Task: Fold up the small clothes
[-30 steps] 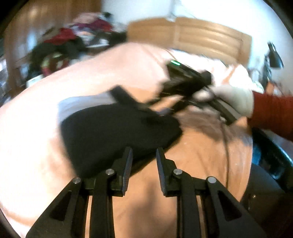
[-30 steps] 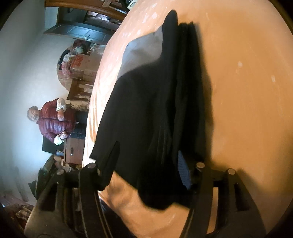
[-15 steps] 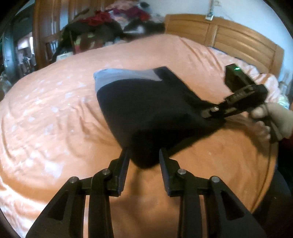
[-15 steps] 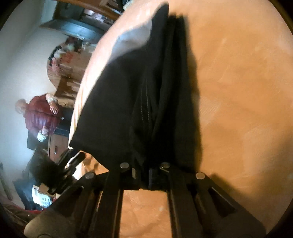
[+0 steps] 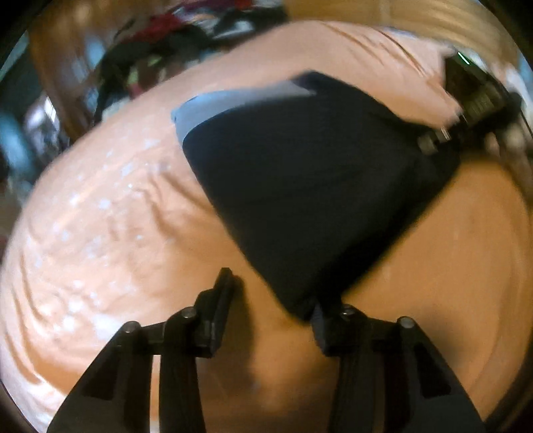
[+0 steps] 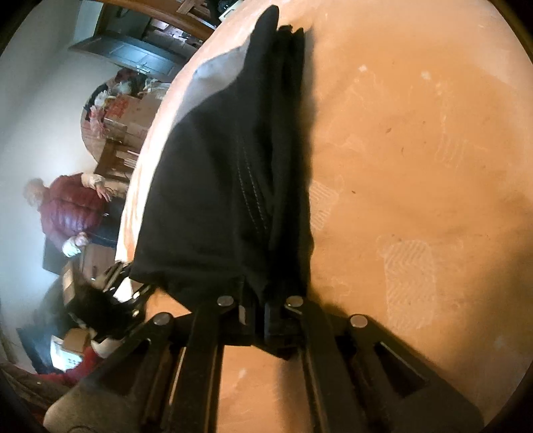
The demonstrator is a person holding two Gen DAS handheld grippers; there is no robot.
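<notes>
A small black garment (image 5: 316, 186) with a grey waistband (image 5: 233, 103) lies folded on the orange bedsheet (image 5: 100, 233). My left gripper (image 5: 271, 299) is open, and the garment's near corner reaches down between its fingers, over the right fingertip. In the right wrist view the same black garment (image 6: 220, 186) shows stacked layers and a stitched seam. My right gripper (image 6: 255, 314) is shut on its near edge. That right gripper (image 5: 466, 110) also appears blurred at the garment's far right corner in the left wrist view.
A wooden headboard (image 5: 416, 16) stands behind the bed, and piled clothes (image 5: 160, 43) lie at the back left. A person in a red jacket (image 6: 70, 210) sits beside the bed near boxes (image 6: 123, 110) and a dark door (image 6: 133, 56). The sheet's right part (image 6: 416, 166) is bare.
My right gripper closed on the garment's edge and keeps its hold. My left gripper opened wider and moved in, so the garment's corner now lies between its fingers.
</notes>
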